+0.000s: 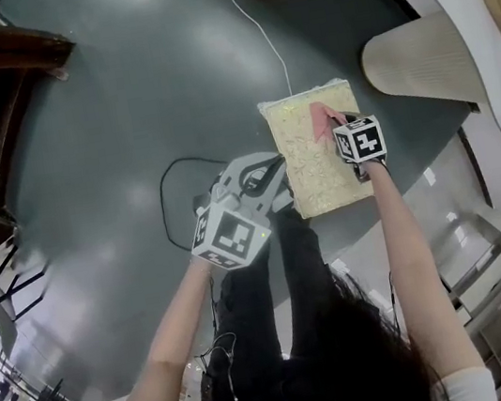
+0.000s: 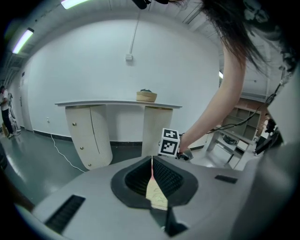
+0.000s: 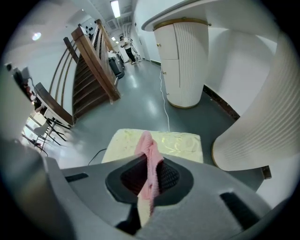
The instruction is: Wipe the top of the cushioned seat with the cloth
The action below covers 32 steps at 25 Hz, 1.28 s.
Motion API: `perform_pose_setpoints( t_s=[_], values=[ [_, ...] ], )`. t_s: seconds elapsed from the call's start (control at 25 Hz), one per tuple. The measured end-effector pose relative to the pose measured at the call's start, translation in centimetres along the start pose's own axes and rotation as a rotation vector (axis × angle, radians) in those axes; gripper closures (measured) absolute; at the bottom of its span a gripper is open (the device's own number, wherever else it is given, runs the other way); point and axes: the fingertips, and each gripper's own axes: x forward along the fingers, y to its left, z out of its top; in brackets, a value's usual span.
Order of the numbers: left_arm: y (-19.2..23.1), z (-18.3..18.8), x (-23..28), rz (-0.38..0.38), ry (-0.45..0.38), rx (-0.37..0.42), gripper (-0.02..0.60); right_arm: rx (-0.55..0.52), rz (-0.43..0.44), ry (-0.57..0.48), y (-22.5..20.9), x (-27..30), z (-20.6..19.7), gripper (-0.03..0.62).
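Currently, the right gripper is clamped on the pink cloth, over the top of the yellow cushioned seat on the floor. The left gripper pinches the seat's left edge.

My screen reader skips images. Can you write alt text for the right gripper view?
The right tongs grip a pink cloth over a pale yellow cushioned seat on a dark grey floor. White ribbed cabinets stand behind; a wooden staircase rises at left.
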Motion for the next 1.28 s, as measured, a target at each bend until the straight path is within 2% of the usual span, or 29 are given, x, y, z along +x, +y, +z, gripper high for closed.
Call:
perform_pose_setpoints(
  t_s=[0.36, 0.64, 0.76, 0.92, 1.12, 1.28],
  values=[
    [-3.0, 0.0, 1.5, -0.065, 0.023, 0.025, 0.572, 0.065, -0.121, 0.042, -8.4, -2.7, -3.4, 0.583],
    [-3.8, 0.2, 1.9, -0.081, 0.034, 0.040, 0.572, 0.083, -0.127, 0.019, -9.6, -4.1, -3.9, 0.583],
    [-3.6, 0.2, 1.8, -0.063, 0.033, 0.032, 0.572, 0.046, -0.070, -0.028, -7.3, -4.8, -2.9, 0.583],
    [-3.3, 0.3, 1.6, -0.043, 0.031, 0.020, 0.572, -0.024, 0.030, -0.064, -2.0, -5.2, -2.6, 0.583],
    [-3.2, 0.1, 1.0, -0.024, 0.030, 0.007, 0.572, -0.097, 0.167, -0.056, 5.7, -3.5, -3.5, 0.583],
    [-3.2, -0.7, 0.7, -0.005, 0.037, -0.002, 0.572, -0.133, 0.232, -0.022, 9.9, -1.3, -4.6, 0.583]
  ],
)
